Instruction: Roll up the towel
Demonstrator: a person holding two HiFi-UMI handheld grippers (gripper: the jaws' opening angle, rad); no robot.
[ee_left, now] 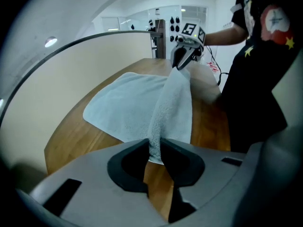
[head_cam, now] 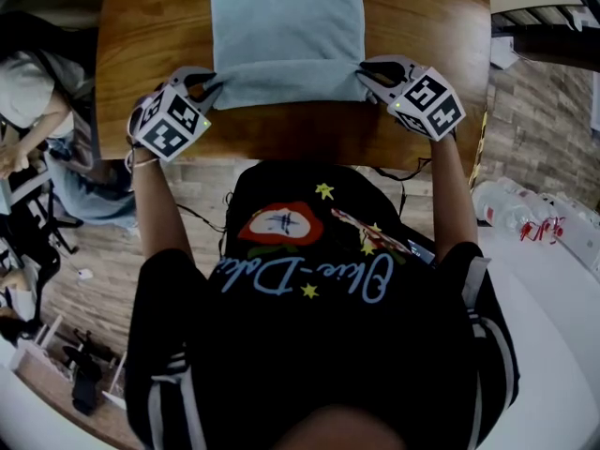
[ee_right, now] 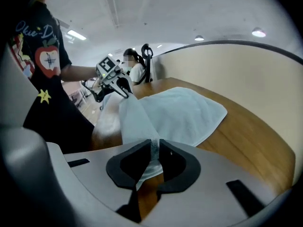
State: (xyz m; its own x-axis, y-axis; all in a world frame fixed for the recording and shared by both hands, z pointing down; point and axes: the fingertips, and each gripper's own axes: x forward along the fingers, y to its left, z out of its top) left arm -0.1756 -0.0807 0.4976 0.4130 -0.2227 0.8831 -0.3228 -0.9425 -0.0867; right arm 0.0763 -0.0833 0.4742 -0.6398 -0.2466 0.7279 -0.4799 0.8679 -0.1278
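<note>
A light blue towel (head_cam: 286,26) lies spread on the wooden table (head_cam: 427,26), and its near edge is lifted and folded over into a raised band. My left gripper (head_cam: 214,84) is shut on the left end of that band. In the left gripper view the cloth (ee_left: 161,112) runs up out of the pinching jaws (ee_left: 154,150). At the band's right end my right gripper (head_cam: 364,71) is shut on the towel too. The right gripper view shows the fabric (ee_right: 137,117) clamped between its pads (ee_right: 155,150). Each gripper shows in the other's view, the right gripper (ee_left: 182,60) and the left gripper (ee_right: 120,86).
The table's near edge (head_cam: 300,153) runs just behind both grippers. A curved beige partition (ee_left: 71,79) rises along the far side of the table. A seated person (head_cam: 28,101) is at the left, and plastic bottles (head_cam: 511,209) lie on the floor at the right.
</note>
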